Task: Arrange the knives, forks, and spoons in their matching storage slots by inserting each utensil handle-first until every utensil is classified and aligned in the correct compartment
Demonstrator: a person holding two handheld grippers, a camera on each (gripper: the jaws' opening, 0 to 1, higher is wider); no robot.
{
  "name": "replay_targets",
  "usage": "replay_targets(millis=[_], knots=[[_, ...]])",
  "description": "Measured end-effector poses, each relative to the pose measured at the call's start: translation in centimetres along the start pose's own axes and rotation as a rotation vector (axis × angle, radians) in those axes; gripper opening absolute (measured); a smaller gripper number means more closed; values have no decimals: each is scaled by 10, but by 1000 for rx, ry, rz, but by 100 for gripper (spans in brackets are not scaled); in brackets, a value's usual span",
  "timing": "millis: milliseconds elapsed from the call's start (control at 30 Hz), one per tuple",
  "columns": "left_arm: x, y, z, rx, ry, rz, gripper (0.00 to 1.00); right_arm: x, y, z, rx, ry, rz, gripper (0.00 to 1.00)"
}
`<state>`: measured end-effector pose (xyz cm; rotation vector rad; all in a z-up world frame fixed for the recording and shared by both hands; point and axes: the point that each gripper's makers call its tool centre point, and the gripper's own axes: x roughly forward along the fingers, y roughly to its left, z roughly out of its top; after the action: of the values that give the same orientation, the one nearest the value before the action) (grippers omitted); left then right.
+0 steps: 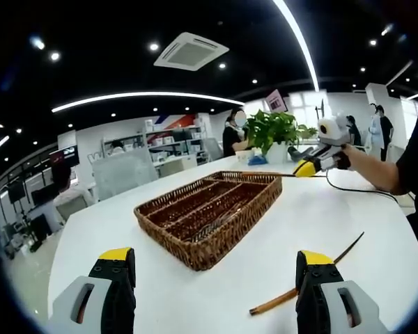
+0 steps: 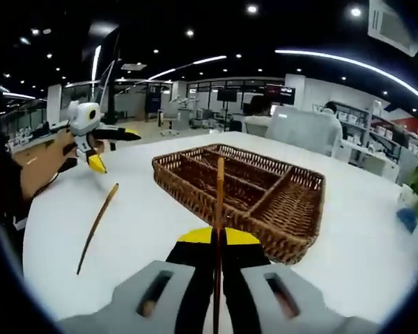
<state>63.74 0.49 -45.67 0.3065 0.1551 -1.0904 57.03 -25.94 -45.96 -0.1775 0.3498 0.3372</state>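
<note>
Two tools: right tool (image 2: 219, 240) clamped on slim wooden utensil (image 2: 219, 195) over woven wicker tray (image 2: 279, 209); left tool (image 1: 216, 268) agape, w/ nothing.

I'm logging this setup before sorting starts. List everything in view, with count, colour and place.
wicker tray: one, brown, divided into compartments, centre of table.
utensil on table: one, brown, slim, lying apart from the tray.
held utensil: one, brown, reaching over the tray.
white table: one, under everything.
potted plant: one, green, far table edge.
left gripper: yellow-tipped jaws open.
right gripper: jaws shut on held utensil.
</note>
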Motion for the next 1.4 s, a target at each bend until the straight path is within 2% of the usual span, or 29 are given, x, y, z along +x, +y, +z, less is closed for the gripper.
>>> replay_targets(millis=[67,133,367,533,900,1400], knots=[[0,0,0,0,-1,0,100,-1,-8,-1,-8,4,-31,0],[0,0,0,1,-1,0,100,-4,-13,0,30,1,-38,0],[0,0,0,0,1,-1,100,-11,-37,-4,68,10,-109,0],[1,-1,-1,2,5,-3,100,-15,-44,-7,92,20,-129,0],[-1,-3,-1,0,6,-15,100,-20,-42,-10,114,26,-143,0],[-1,-4,0,4,6,-17,100,-19,-49,-13,109,43,-163,0]])
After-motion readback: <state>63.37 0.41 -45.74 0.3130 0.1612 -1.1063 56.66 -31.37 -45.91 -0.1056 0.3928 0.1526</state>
